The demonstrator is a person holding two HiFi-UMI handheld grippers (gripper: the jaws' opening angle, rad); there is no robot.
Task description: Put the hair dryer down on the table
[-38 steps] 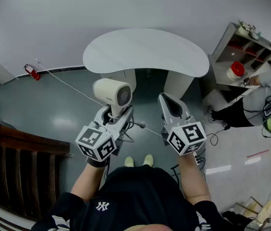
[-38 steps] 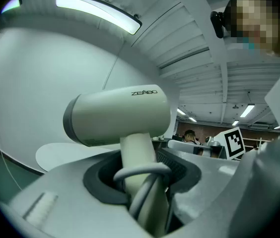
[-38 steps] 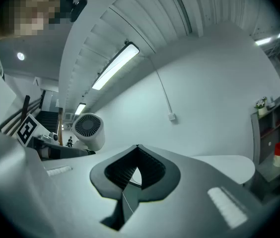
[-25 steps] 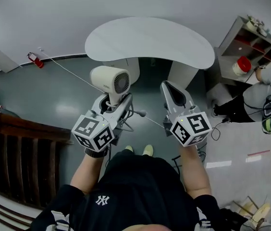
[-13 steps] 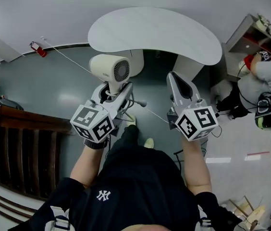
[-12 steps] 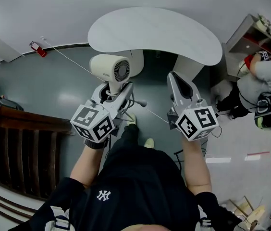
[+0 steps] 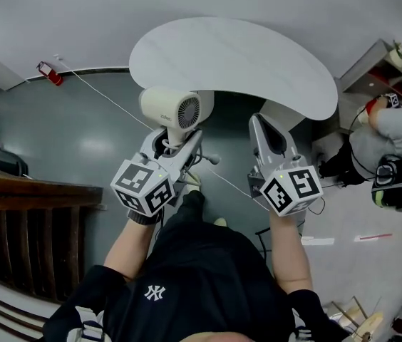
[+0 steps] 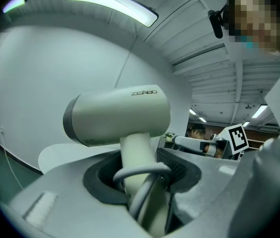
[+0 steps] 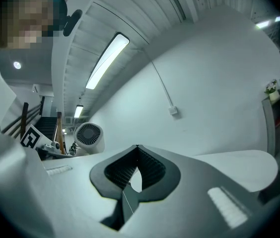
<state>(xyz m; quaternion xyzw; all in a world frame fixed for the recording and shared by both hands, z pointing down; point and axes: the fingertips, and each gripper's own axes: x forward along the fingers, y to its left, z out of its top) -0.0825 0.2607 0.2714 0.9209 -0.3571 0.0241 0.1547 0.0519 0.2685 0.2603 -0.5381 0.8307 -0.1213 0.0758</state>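
Head view: left gripper point(image 7: 173, 145) clasps hair dryer point(image 7: 172, 107).

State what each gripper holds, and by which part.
The left gripper holds the hair dryer by its handle; the right gripper is shut and holds nothing.

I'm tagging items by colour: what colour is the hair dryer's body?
The hair dryer is cream-white, shading to grey at one end; the left gripper view shows it best.

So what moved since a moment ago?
The left tongs carried the hair dryer forward, toward the table edge, and the right tongs came along. The left tongs still grip the dryer's handle. The right tongs are still shut and empty.
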